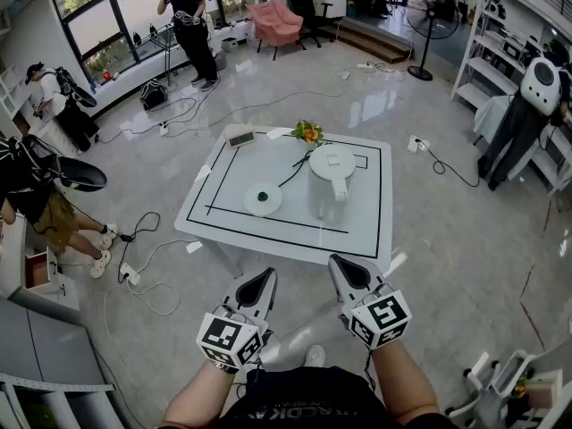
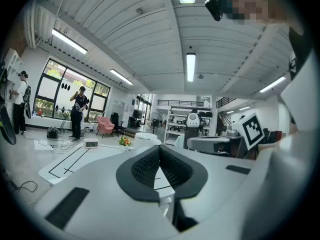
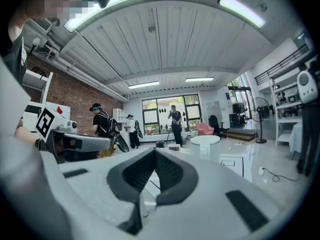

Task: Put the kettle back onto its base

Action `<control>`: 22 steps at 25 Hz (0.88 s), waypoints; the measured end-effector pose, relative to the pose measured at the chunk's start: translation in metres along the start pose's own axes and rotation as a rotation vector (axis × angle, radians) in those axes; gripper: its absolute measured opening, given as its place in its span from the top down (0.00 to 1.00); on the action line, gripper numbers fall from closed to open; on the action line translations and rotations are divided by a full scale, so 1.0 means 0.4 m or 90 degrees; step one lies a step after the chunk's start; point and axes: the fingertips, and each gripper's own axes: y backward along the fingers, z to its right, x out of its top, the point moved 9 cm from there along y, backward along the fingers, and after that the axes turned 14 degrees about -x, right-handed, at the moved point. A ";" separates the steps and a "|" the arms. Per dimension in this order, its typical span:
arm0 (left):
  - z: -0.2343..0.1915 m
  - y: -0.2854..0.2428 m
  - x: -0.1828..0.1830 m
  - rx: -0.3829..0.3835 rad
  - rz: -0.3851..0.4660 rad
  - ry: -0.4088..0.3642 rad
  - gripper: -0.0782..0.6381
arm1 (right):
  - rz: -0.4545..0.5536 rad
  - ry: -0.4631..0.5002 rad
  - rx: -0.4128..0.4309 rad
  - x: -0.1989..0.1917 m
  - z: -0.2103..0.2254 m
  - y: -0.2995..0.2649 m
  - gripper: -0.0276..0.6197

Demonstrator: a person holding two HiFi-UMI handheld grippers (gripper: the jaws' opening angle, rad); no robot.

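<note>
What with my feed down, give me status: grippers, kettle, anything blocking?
Left gripper, right gripper shut, empty, short of table. Kettle upright, beside its base, not on it. Only a cord nearby.

The head view looked steeply down from above the person onto the white table (image 1: 357, 226), set back from it, with the left gripper (image 1: 265, 278) and right gripper (image 1: 340, 263) near its lower edge. Each gripper view looked almost level along its own jaws, from close behind them, toward that table. All three views shared the kettle (image 1: 331, 182).
</note>
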 end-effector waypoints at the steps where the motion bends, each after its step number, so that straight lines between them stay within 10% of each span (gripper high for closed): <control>1: 0.001 0.000 -0.002 0.000 0.000 0.000 0.89 | -0.001 0.000 0.001 -0.002 0.000 0.001 0.95; 22: 0.018 -0.031 -0.006 0.024 -0.001 -0.007 0.88 | 0.007 -0.037 0.001 -0.017 0.058 -0.009 0.95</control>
